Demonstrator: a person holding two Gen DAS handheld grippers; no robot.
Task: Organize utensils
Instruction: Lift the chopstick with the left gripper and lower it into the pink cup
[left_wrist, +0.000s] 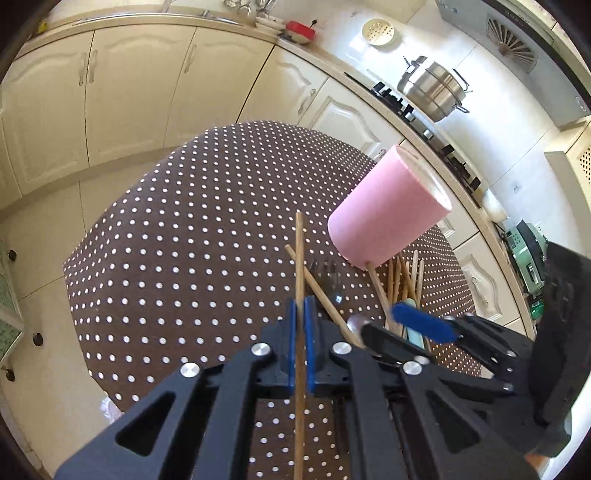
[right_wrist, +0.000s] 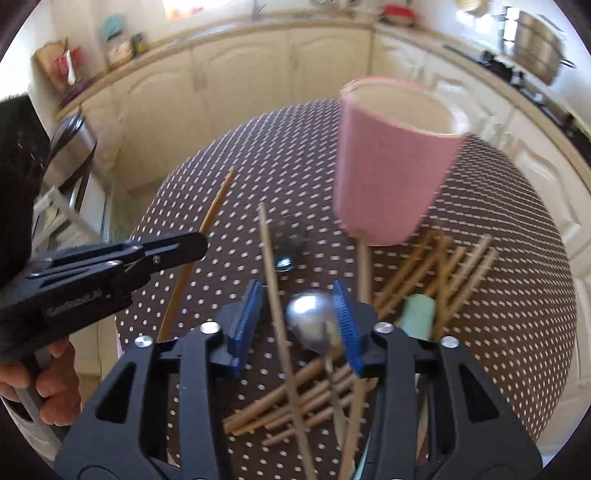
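Wooden chopsticks (right_wrist: 436, 273) lie in a loose pile on the brown dotted tablecloth (left_wrist: 166, 240), just in front of a pink cup (left_wrist: 388, 206) that stands upright on the table with its mouth open. One chopstick (left_wrist: 300, 266) is clamped between the blue pads of the left gripper (left_wrist: 303, 314), whose jaws are closed tight on it; the stick runs straight through them, its far end clear of the cloth and beside the cup. A metal spoon (right_wrist: 314, 325) lies among the sticks, its bowl between the jaws of the right gripper (right_wrist: 295, 314). Those jaws stand at a narrow gap with the spoon bowl and a thin stick (right_wrist: 275, 295) between them; the right-hand pad is at the bowl's edge, but motion blur hides whether it presses. A fork (left_wrist: 327, 277) lies on the cloth between the held chopstick and the cup. A pale green handle (right_wrist: 417, 317) rests beside the pile. A hand (right_wrist: 48, 384) grips the left tool's handle.
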